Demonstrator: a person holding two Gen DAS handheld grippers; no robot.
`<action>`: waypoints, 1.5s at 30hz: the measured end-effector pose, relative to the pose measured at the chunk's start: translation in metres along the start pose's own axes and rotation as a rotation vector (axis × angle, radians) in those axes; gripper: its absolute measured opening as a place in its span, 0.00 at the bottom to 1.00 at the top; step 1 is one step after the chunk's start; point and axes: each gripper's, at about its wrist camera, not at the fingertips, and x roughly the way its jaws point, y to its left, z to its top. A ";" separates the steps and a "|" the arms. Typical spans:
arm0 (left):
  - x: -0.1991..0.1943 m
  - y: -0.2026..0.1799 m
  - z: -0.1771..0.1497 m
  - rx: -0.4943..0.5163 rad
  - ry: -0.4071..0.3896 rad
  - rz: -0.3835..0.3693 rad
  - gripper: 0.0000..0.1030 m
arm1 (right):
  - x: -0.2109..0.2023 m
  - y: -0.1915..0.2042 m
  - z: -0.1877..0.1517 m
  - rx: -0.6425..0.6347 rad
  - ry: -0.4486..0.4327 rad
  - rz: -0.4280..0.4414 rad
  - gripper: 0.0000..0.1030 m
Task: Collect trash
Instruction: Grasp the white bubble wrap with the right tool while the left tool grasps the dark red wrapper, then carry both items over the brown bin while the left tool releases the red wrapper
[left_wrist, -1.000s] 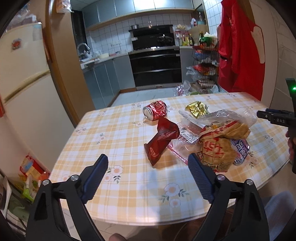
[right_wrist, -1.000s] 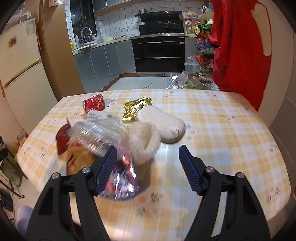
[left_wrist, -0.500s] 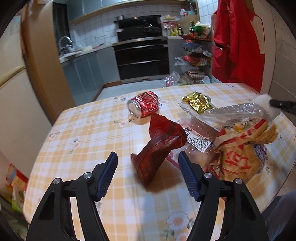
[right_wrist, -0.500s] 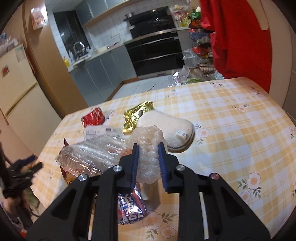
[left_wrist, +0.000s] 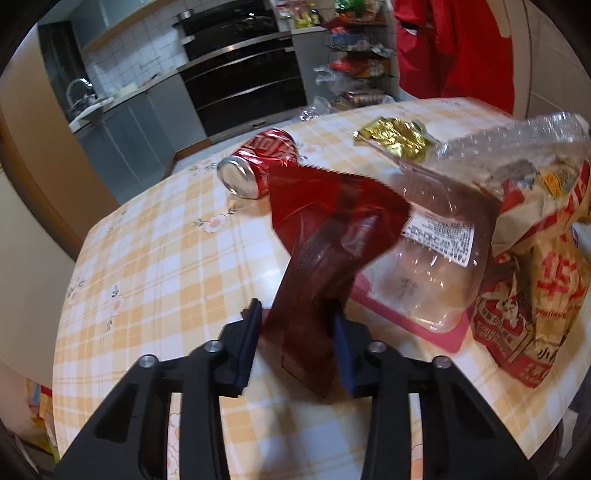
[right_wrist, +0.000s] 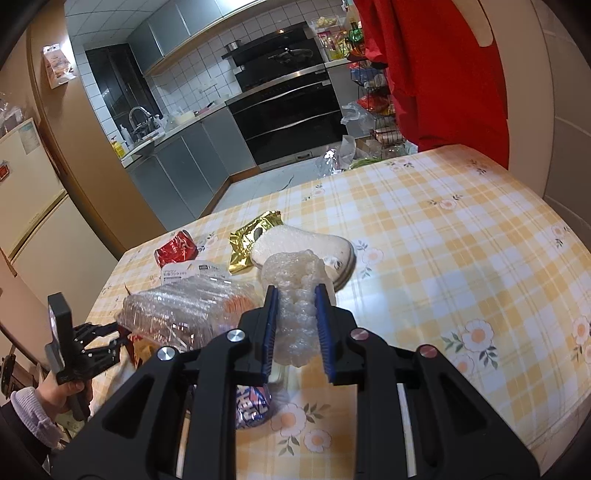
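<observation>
On the checked table (right_wrist: 443, 240) lies a heap of trash. A dark red wrapper (left_wrist: 332, 236) stands up between the jaws of my left gripper (left_wrist: 295, 314). The jaws are closing and the pads meet its sides. The right wrist view shows that gripper (right_wrist: 99, 332) at the far left, held by a hand. My right gripper (right_wrist: 296, 291) is shut on a roll of bubble wrap (right_wrist: 295, 325), held just above the table. A crushed red can (left_wrist: 258, 166) and a gold foil wrapper (left_wrist: 397, 138) lie further back.
A clear plastic tray (left_wrist: 436, 258) and a printed paper bag (left_wrist: 535, 295) lie right of the red wrapper. A white slipper (right_wrist: 306, 243) rests behind the bubble wrap, and a blue foil packet (right_wrist: 251, 406) lies under my right gripper. Red clothing (right_wrist: 443, 74) hangs at the table's far right.
My left gripper came forward and down onto the red wrapper and its jaws narrowed around it. The right gripper shut on the bubble wrap and rolled a little.
</observation>
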 end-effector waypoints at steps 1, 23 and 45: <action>-0.006 0.001 0.000 -0.026 -0.012 -0.032 0.28 | -0.004 0.001 -0.001 -0.001 -0.004 -0.001 0.23; -0.246 -0.095 -0.075 -0.118 -0.229 -0.237 0.26 | -0.140 0.066 -0.037 -0.085 -0.120 0.080 0.23; -0.297 -0.126 -0.117 -0.177 -0.260 -0.298 0.64 | -0.203 0.106 -0.078 -0.199 -0.107 0.138 0.23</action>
